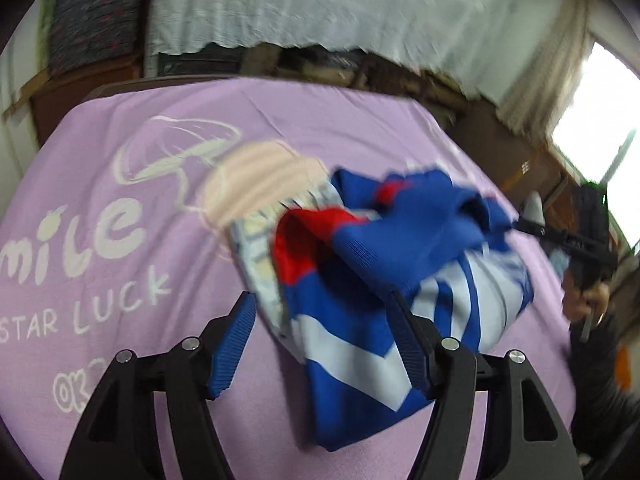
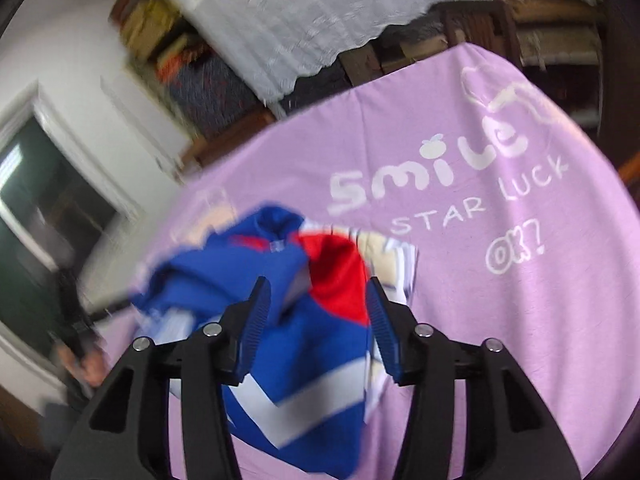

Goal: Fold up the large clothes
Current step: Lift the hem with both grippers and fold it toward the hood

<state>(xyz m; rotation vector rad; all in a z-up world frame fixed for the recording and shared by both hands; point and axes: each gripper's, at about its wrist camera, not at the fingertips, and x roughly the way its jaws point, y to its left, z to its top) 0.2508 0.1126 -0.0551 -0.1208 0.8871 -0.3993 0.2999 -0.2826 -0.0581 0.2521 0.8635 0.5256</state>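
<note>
A blue, red and white garment [image 1: 380,248] lies crumpled in a heap on the lilac printed sheet [image 1: 340,120]. My left gripper [image 1: 322,300] hangs just above its near edge. Its blue pads stand wide apart and do not press the cloth, though the right pad is close against a fold. In the right wrist view the same garment [image 2: 304,348] lies under my right gripper [image 2: 318,284]. Those jaws are also open, with the cloth loose between and below them. Both views are blurred.
The sheet [image 2: 520,340] carries white lettering and covers a rounded surface. Behind it hangs a white lace cloth [image 1: 320,4] over cluttered shelves. A bright window [image 1: 600,120] is at the right. A person's hand [image 1: 580,296] holds the other gripper's handle beside the sheet.
</note>
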